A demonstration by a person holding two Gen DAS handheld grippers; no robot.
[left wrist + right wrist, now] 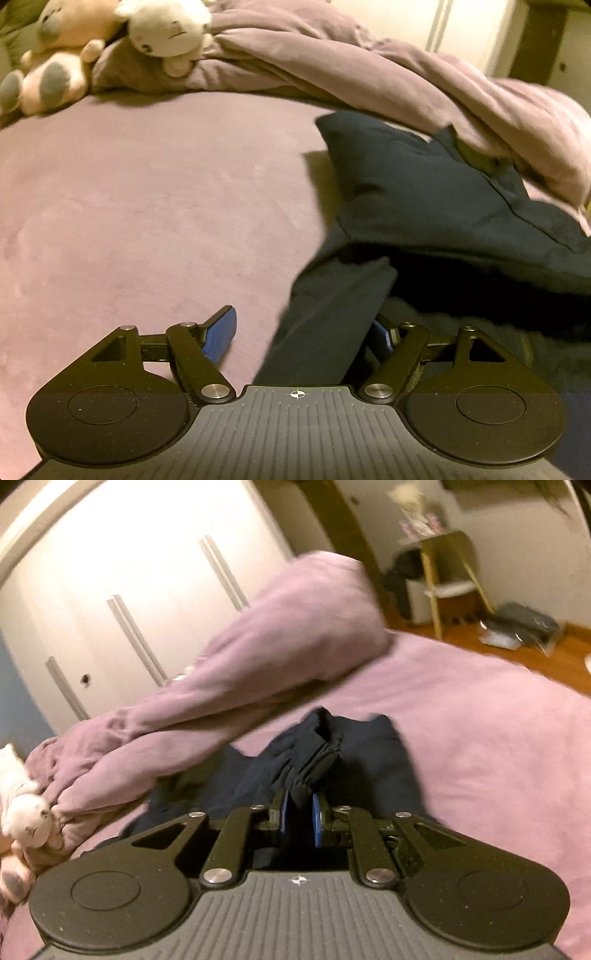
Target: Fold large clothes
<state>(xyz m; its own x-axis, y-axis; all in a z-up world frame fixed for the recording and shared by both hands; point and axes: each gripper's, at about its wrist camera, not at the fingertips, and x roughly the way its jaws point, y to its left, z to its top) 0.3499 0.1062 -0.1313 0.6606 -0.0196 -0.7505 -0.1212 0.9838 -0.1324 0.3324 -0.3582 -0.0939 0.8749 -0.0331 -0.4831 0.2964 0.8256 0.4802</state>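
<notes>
Both grippers are working the navy garment on the bed: right gripper pinching its gathered fabric, left gripper spread around a fold; no writing is showing.

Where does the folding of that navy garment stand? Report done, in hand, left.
Done: little; the navy garment lies rumpled on the purple bedsheet, with no neat fold visible. In hand: the right gripper pinches a gathered elastic edge of it, while the left gripper stands open with a strip of the fabric between its fingers, not pressed. Left: spreading it flat and making every fold.
</notes>
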